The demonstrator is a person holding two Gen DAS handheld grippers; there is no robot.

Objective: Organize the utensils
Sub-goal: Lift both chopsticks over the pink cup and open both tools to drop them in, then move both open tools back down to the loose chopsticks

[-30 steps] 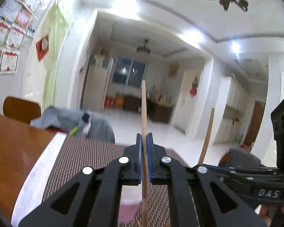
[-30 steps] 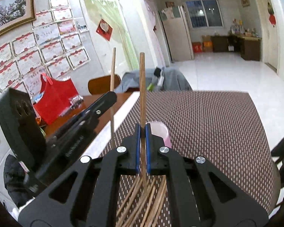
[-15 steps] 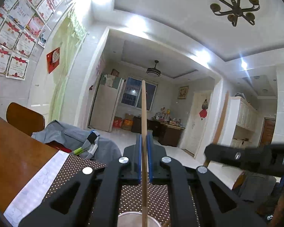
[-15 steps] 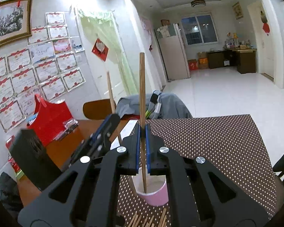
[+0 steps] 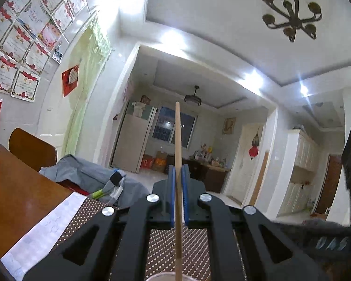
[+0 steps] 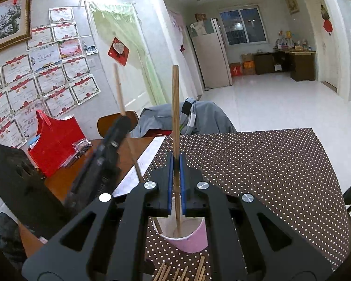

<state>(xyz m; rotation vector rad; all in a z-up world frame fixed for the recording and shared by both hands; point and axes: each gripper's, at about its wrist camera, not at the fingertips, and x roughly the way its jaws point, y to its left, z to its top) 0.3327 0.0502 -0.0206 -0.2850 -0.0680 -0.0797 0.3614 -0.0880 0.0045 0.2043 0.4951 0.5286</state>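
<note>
Item: right hand-held gripper [image 6: 175, 182]. Jaws clamped together on one upright wooden chopstick [image 6: 175, 117]; its lower end stands inside the pink cup [image 6: 191, 241], near the cup's floor.

Item: left hand-held gripper [image 5: 178, 194]. Jaws clamped on a second chopstick [image 5: 178, 159], held upright. In the right wrist view that stick slants down over the cup's left rim and into the cup. The cup rim just shows at the bottom edge of the left wrist view.

Item: pink cup. Stands on the brown dotted mat [image 6: 257, 164] that covers the right part of the tabletop [image 5: 16, 187], toward the mat's near edge.

Item: loose chopsticks [image 6: 182, 272]. A fan of them lies on the mat just in front of the cup, at the near edge.

Other: red bag [image 6: 56, 142] on the bare wood at the tabletop's left side; grey garment [image 6: 206, 119] over a chair at the far edge.

Step in hand, as judged: delivering two chopsticks into the cup.

Next move calls for: parting both pairs of jaws so the sticks settle against the cup wall, then lifting clear without tipping the light cup and turning to the loose pile.
</note>
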